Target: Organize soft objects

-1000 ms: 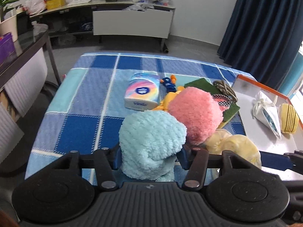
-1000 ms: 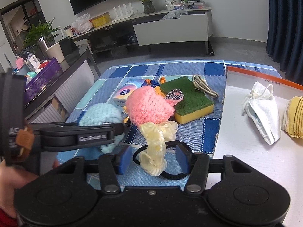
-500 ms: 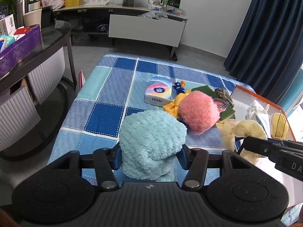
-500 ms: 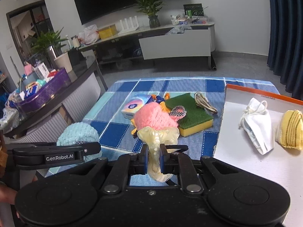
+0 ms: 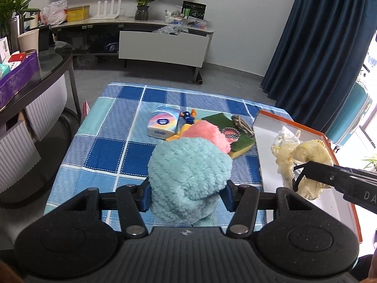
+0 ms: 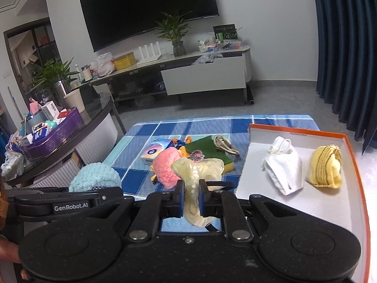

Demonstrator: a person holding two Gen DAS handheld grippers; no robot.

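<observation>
My left gripper (image 5: 186, 194) is shut on a fluffy light-blue ball (image 5: 188, 172) and holds it above the checked blue cloth (image 5: 113, 146). My right gripper (image 6: 191, 195) is shut on a pale yellow rubber glove (image 6: 198, 169) with a black band, held above the table near the white orange-rimmed tray (image 6: 327, 205). The glove also shows in the left wrist view (image 5: 304, 162), over the tray (image 5: 266, 136). A fluffy pink ball (image 6: 166, 169) lies on the cloth. A white cloth pouch (image 6: 284, 167) and a yellow striped knit item (image 6: 326, 166) lie in the tray.
On the cloth are a tissue pack (image 5: 162, 125), a green-and-yellow sponge (image 6: 212, 151), a coiled cable (image 6: 225, 145), a small blue-orange toy (image 5: 188, 114) and a yellow cloth (image 5: 175, 136). A glass side table (image 6: 70, 141) with a purple box stands left. A dark curtain (image 5: 318, 47) hangs at the right.
Both grippers rose higher above the table. The right gripper closed on the yellow glove, lifted it and carried it right toward the tray. The left still holds the blue ball.
</observation>
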